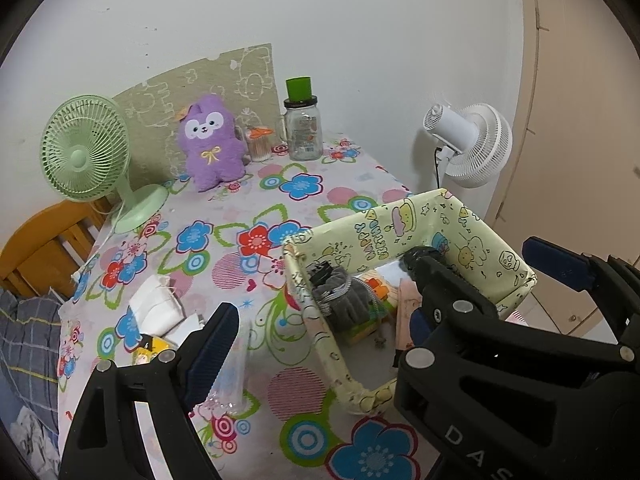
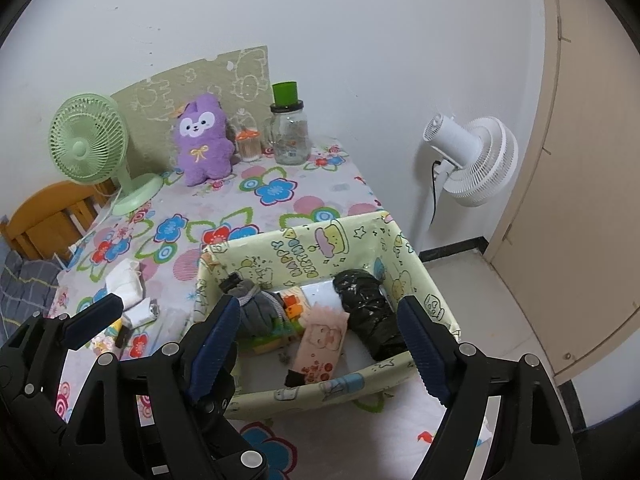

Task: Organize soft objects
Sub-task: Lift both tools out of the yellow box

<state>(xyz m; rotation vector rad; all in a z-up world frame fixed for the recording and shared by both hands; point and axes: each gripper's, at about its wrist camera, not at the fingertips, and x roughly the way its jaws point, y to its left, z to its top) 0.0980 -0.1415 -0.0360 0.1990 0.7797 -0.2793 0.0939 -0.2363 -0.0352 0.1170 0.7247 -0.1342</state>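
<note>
Both the left gripper [image 1: 320, 344] and the right gripper [image 2: 316, 344] are released and empty. The white cloth [image 1: 158, 304] lies outside the box [image 1: 404, 220], nearer the left gripper.

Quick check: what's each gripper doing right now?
Left gripper: open, holding nothing.
Right gripper: open, holding nothing, above the box.

Home bedroom: wooden bed frame [image 1: 44, 244], floral-clothed table [image 1: 248, 216], plush toy [image 1: 212, 142], desk fan [image 1: 86, 152].
</note>
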